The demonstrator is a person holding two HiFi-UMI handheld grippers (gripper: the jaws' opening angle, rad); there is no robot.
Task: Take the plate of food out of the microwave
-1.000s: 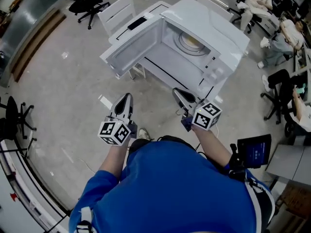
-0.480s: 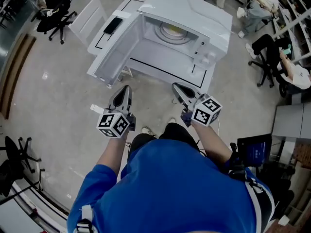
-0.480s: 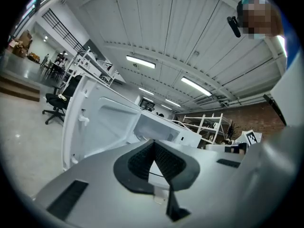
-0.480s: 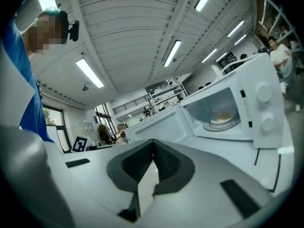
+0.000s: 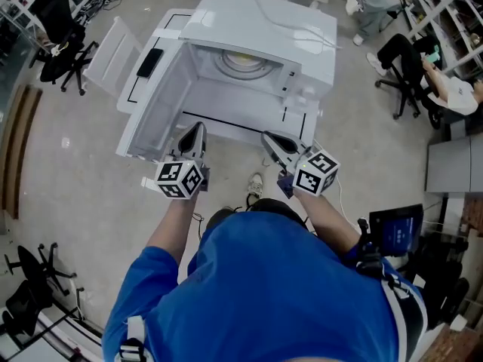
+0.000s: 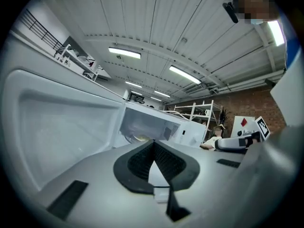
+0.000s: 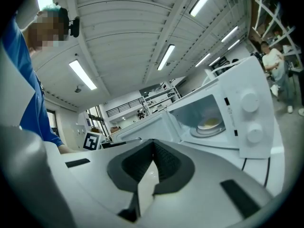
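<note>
Jaws clenched shut and empty on both the left gripper (image 5: 195,130) and the right gripper (image 5: 269,137), a person in blue stands before the microwave (image 5: 302,29). Its door (image 5: 155,111) already hangs open; the plate of food (image 5: 243,61) sits inside on the turntable, untouched. Reaching in, gripping and lifting it out all appear left to do.
</note>
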